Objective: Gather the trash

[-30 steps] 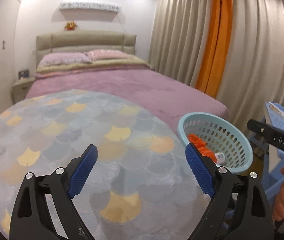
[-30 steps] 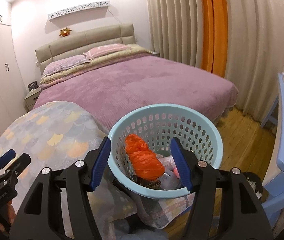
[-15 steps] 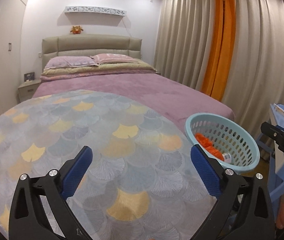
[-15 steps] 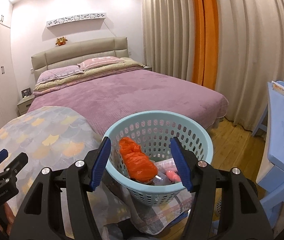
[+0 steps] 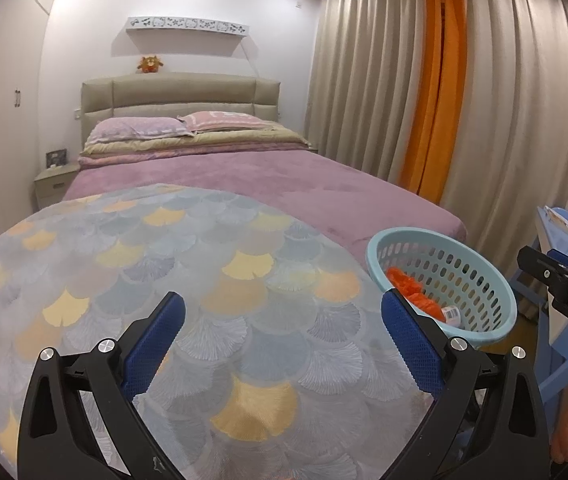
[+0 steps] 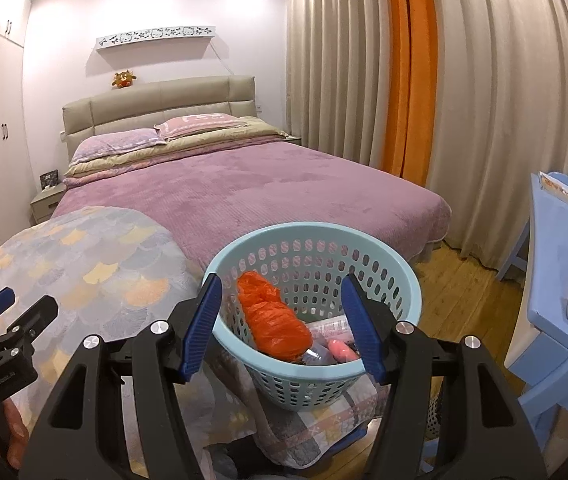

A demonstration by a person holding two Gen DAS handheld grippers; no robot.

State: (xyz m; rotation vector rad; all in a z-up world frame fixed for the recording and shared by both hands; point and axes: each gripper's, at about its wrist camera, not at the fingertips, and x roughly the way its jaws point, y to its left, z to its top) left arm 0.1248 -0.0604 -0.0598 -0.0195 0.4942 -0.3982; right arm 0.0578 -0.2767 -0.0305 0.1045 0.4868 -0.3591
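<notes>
A light blue perforated basket (image 6: 380, 258) stands on a patchwork cloth by the bed's foot. It also shows in the left wrist view (image 5: 484, 280). Inside lie an orange plastic bag (image 6: 275, 320), a clear bottle (image 6: 320, 354) and a pink item (image 6: 342, 354). My right gripper (image 6: 279, 312) is open and empty, held just before the basket's near rim. My left gripper (image 5: 281, 336) is open and empty above the scale-patterned quilt (image 5: 163, 280), left of the basket.
A purple bed (image 6: 243, 184) fills the middle, with a nightstand (image 5: 53, 186) at its far left. Curtains (image 6: 464, 100) hang on the right. A blue desk (image 6: 556, 248) with books stands at the right edge, above wooden floor (image 6: 464, 292).
Both grippers have drawn back and up, so the basket and quilt look farther and lower. Both stay open and empty.
</notes>
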